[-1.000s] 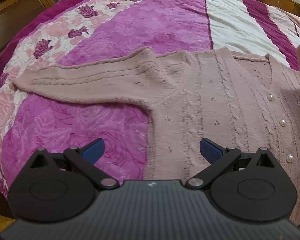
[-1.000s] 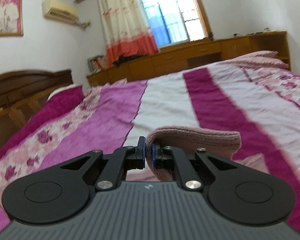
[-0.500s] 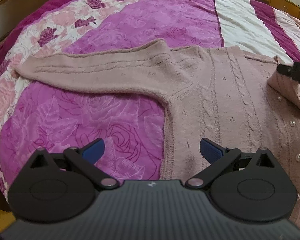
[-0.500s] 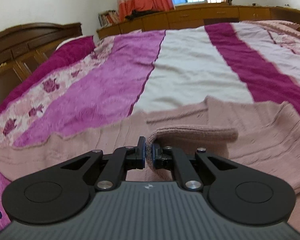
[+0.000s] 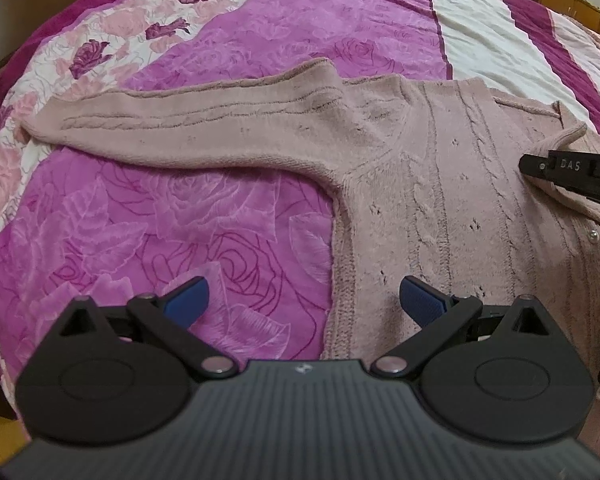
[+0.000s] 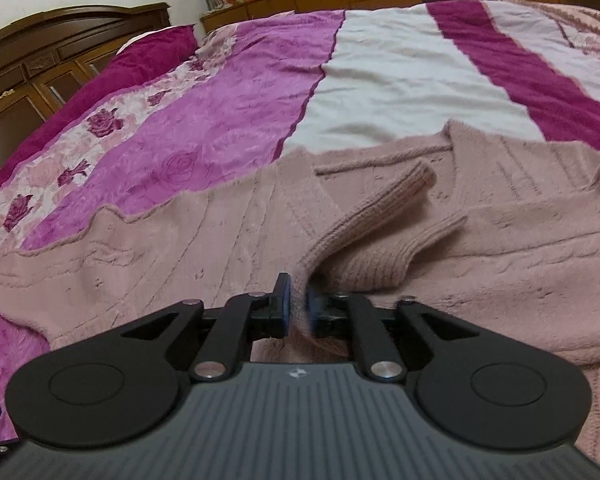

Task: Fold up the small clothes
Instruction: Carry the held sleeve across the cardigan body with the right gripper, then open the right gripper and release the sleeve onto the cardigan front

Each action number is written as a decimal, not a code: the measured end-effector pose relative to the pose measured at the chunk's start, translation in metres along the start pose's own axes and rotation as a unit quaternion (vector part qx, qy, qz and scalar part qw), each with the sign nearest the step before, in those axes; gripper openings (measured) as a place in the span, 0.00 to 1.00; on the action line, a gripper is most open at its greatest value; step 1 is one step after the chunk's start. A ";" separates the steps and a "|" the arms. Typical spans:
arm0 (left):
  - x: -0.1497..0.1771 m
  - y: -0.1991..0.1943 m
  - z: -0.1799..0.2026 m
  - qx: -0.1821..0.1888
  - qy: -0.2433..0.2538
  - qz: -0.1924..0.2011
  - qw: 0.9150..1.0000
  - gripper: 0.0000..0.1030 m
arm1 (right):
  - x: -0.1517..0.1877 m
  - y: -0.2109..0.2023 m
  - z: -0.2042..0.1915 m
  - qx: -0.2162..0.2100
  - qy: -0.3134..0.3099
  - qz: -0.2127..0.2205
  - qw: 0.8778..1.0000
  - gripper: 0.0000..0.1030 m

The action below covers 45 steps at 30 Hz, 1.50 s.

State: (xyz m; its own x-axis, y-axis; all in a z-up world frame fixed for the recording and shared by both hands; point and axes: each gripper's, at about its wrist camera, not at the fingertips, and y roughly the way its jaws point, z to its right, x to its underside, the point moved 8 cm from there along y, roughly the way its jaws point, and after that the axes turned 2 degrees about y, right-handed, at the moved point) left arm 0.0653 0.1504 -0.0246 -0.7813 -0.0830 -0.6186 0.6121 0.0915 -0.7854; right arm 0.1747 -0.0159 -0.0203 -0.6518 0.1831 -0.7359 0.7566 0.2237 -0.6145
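**Ana:** Now that the right tongs (image 6: 296,307) have come down from mid-air onto the cardigan (image 5: 452,208), their jaws are opening, and the sleeve cuff (image 6: 380,216) they carried across lies folded over the chest, just ahead of their tips. A second ago they were clamped tight on that cuff, high over the bedspread (image 6: 400,80).

**Ben:** Is any knit left between the jaws?

**Ana:** A fold of it stands in the narrow gap, but the pads look just clear of it. My guess is that the sleeve fold on this side is laid and is being let go.

**Ben:** And the left tongs (image 5: 303,300)?

**Ana:** Wide apart and holding nothing. They hover low over the cardigan's side edge (image 5: 340,280): one tip over the bedspread, the other over the knit body. They have barely shifted in that time.

**Ben:** What does each camera give that the other misses?

**Ana:** The left one shows the other sleeve (image 5: 188,136) stretched flat, reaching well away beyond and to the left of the left tongs, not yet folded. The right camera catches only its near part at its left edge. It also shows the right tongs from the side, resting on the cardigan's front near the pearl button (image 5: 593,235), with part of a hand at the frame's edge.

**Ben:** And the right one?

**Ana:** The gap between its own jaws, the folded cuff up close, and the headboard (image 6: 76,40) far beyond. From this, the left sleeve looks like the next thing to fold.
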 end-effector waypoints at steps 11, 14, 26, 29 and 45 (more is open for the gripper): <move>0.000 -0.001 0.002 0.002 0.002 0.001 1.000 1.00 | 0.001 -0.021 -0.017 -0.047 -0.008 -0.002 0.999 0.76; 0.000 -0.002 0.003 0.006 -0.001 0.002 1.000 1.00 | 0.003 -0.033 -0.009 -0.033 0.006 0.001 0.999 0.80; -0.005 -0.007 0.021 0.014 0.020 0.008 1.000 1.00 | 0.005 -0.086 0.035 -0.010 0.045 0.007 0.999 0.82; -0.007 -0.008 0.026 0.014 0.025 0.010 1.000 1.00 | -0.001 -0.099 0.049 -0.009 0.064 0.009 0.998 0.82; -0.048 -0.018 0.104 0.055 0.090 0.057 0.993 1.00 | 0.004 -0.146 0.161 0.061 0.128 0.043 0.989 0.88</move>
State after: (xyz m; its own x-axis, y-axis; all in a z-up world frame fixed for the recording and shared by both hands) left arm 0.1046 0.0500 0.0174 -0.7098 0.1012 -0.6971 0.6990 -0.0205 -0.7148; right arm 0.0698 -0.2016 0.0212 -0.5644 0.4358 -0.7011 0.8005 0.0815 -0.5938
